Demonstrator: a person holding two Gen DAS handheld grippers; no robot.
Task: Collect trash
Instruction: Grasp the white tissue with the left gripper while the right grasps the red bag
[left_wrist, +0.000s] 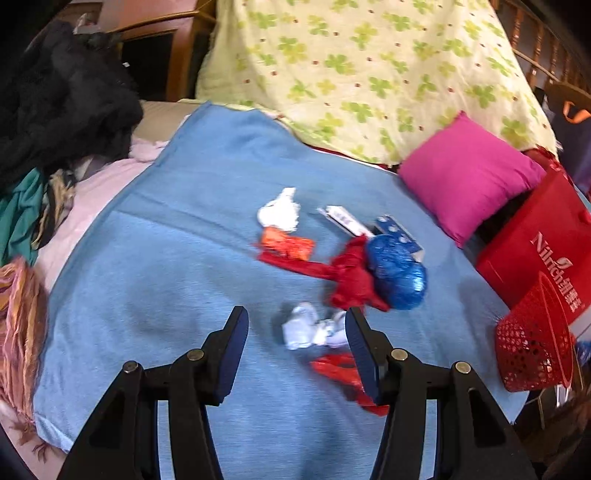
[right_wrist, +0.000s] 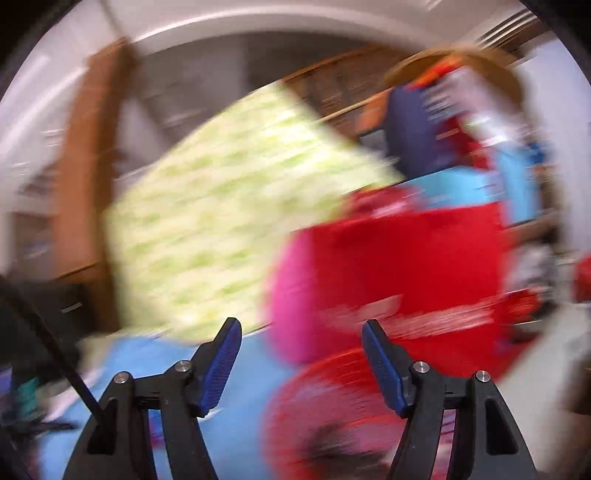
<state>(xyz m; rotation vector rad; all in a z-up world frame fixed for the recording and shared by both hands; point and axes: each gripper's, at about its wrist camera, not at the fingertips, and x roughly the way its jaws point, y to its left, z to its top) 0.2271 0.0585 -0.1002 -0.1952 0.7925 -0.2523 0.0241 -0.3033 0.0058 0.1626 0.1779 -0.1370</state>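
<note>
The red mesh basket (left_wrist: 532, 354) stands at the blue blanket's (left_wrist: 166, 295) edge, in front of a red carton (left_wrist: 535, 254); its contents cannot be made out. On the blanket lie crumpled white paper (left_wrist: 314, 326), red wrappers (left_wrist: 354, 277), a shiny blue foil wad (left_wrist: 397, 275), an orange scrap (left_wrist: 288, 243) and another white wad (left_wrist: 280, 210). The left gripper (left_wrist: 297, 317) hovers with jaws apart, empty, the near white paper between its tips. The right gripper (right_wrist: 301, 328), also apart and empty, hangs over the basket (right_wrist: 332, 398) in a blurred view.

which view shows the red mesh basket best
The left wrist view: the basket is sharp at the blanket's right edge, mesh visible. The right wrist view shows it only as a red blur.
</note>
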